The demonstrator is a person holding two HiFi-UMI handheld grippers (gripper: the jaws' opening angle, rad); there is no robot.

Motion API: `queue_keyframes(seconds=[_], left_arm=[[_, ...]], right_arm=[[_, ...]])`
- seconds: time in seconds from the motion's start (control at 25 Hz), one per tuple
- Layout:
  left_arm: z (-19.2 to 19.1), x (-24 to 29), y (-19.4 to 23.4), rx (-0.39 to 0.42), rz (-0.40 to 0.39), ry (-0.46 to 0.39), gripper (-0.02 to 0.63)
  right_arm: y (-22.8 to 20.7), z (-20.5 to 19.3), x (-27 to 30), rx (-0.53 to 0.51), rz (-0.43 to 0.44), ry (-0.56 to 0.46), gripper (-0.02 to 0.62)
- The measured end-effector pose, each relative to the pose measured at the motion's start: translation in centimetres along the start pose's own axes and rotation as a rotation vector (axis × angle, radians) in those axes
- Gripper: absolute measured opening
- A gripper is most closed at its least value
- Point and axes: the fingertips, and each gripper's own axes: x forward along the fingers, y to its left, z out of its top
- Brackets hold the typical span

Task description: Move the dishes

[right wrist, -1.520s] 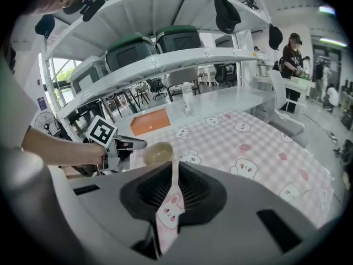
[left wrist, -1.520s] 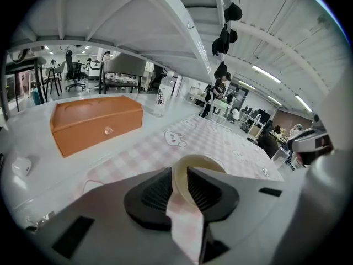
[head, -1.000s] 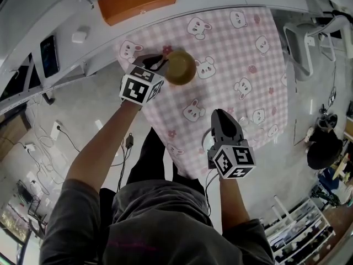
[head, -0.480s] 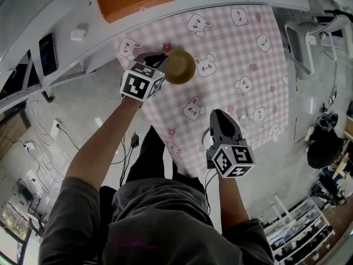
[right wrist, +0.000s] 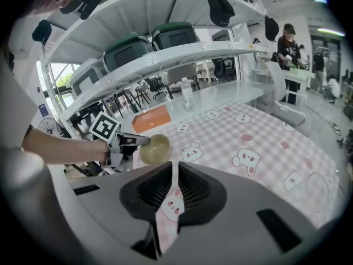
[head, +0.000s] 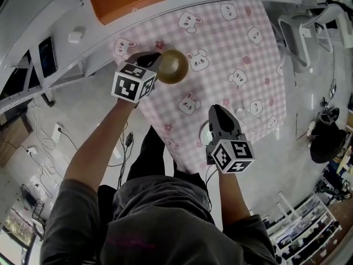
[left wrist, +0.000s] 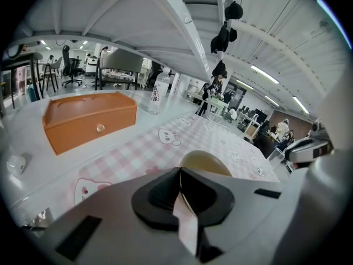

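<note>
Glossy bowl, matt cloth tablecloth

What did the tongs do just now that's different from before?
The left tongs have just been closing and now pinch the rim of the yellow bowl, which seems to have lifted and tipped a little. The right tongs stayed over the pink checked cloth, empty, with a narrow gap between them. The orange box did not move.
</note>
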Motion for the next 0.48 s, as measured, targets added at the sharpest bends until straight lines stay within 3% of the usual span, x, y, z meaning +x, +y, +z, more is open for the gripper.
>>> queue_keyframes(seconds=[0.48], left_arm=[[1.7,-4.9,-8.2,0.034,-0.014,-0.077,0.011]], right_arm=[[-2.1,-0.1,-5.8,0.006,0.021,-0.072,0.038]])
